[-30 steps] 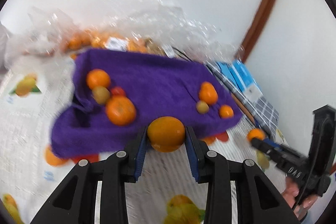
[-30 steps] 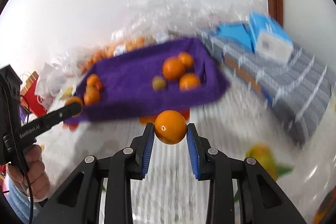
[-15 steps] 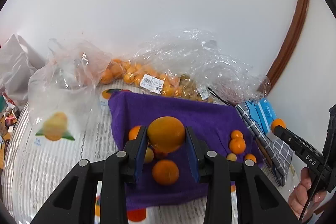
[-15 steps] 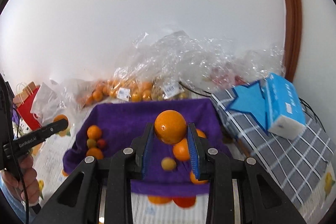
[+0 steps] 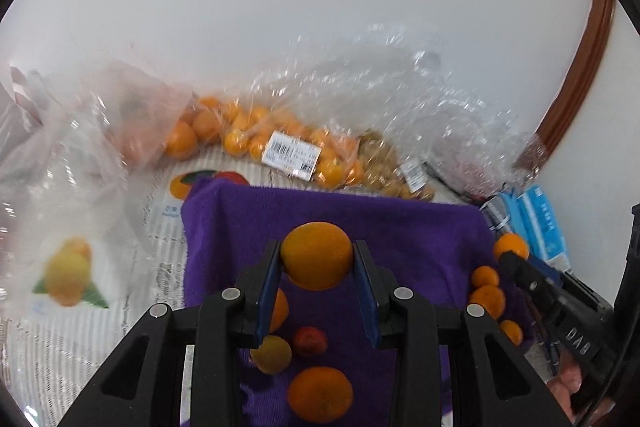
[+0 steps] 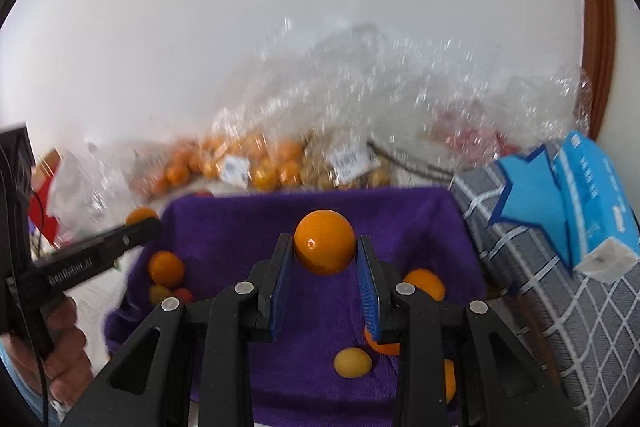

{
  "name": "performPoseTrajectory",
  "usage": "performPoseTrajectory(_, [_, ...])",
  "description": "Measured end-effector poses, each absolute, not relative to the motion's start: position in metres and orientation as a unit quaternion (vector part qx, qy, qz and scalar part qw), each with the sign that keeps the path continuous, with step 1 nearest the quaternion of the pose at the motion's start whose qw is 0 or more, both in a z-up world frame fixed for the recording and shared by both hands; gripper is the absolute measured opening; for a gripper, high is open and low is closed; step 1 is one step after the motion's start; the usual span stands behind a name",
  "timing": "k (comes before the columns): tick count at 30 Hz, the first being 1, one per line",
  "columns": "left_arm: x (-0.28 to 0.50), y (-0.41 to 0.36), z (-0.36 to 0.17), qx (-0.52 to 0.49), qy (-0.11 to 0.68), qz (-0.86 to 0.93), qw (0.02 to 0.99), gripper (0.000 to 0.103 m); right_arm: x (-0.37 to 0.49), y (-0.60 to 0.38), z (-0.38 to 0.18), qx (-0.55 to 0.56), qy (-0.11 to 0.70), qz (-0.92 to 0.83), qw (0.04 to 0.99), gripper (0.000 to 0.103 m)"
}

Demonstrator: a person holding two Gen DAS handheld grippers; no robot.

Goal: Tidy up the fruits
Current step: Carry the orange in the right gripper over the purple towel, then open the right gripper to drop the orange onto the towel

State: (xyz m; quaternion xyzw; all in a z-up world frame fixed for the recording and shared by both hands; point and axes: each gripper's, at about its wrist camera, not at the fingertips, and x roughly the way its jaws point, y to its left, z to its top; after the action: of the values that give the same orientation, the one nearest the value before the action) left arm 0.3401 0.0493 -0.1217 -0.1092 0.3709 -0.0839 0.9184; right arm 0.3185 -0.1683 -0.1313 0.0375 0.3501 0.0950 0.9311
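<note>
Left wrist view: left gripper [image 5: 317, 267] pinched a large orange [image 5: 316, 254] between its blue pads, above a purple towel [image 5: 404, 239] bearing loose fruit, with a barcoded bag of oranges [image 5: 288, 147] behind. Right wrist view: right gripper [image 6: 325, 267] clamped a glossy orange [image 6: 325, 242] over the towel's far part; only here appeared a hand [image 6: 60, 351] gripping the other tool's handle, and a blue tissue pack [image 6: 592, 203] on checked cloth [image 6: 560, 315]. Both grippers pointed obliquely downward.

Two grippers [image 5: 316, 267], two held oranges [image 5: 316, 255], perhaps eight loose fruits [image 5: 320, 399]
</note>
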Motion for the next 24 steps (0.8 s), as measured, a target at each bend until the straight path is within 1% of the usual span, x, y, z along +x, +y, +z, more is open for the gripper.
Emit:
performPoseTrajectory(10, [0.353,0.032,-0.152,-0.083,0.406,-0.108,0.904,0.034,0.328,-0.156,-0.172,-0.003,0.385,0.112,0.916,0.031])
performPoseTrajectory(24, [0.355,0.028,-0.161,-0.081,0.414,-0.126,0.898,0.034,0.335,-0.157,-0.187,0.009,0.399,0.126,0.908,0.032])
